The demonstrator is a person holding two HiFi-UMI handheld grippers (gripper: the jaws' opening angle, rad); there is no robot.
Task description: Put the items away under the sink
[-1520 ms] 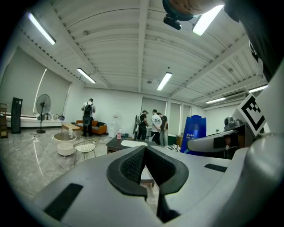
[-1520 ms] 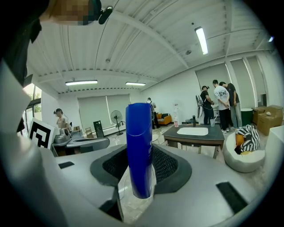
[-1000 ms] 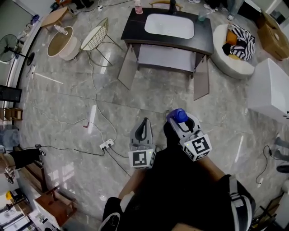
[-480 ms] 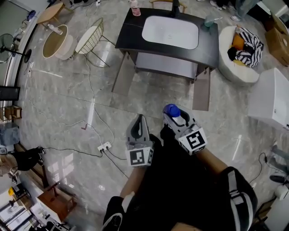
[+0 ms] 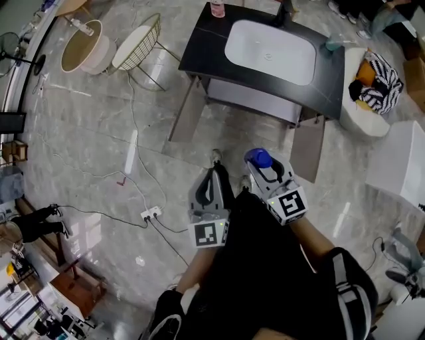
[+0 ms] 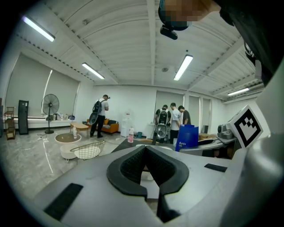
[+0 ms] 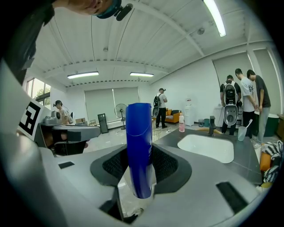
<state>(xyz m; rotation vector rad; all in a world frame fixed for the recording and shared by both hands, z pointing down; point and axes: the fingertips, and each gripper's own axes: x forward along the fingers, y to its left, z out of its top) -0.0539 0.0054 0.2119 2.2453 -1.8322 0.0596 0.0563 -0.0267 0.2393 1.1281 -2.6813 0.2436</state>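
The sink cabinet stands ahead with a black top, a white basin and both doors swung open. My right gripper is shut on a bottle with a blue cap, held upright a short way in front of the cabinet. In the right gripper view the blue bottle stands between the pads, with the basin beyond. My left gripper hangs beside it, shut with nothing in it; its fingertips meet in the left gripper view.
A pink bottle stands on the countertop's far edge. A wire basket and round tub lie to the left. A power strip with cables crosses the floor on the left. A cushion with striped cloth and a white box sit right. Several people stand behind.
The sink cabinet has come nearer and shifted right in the head view. Both grippers keep the same hold and stay side by side.
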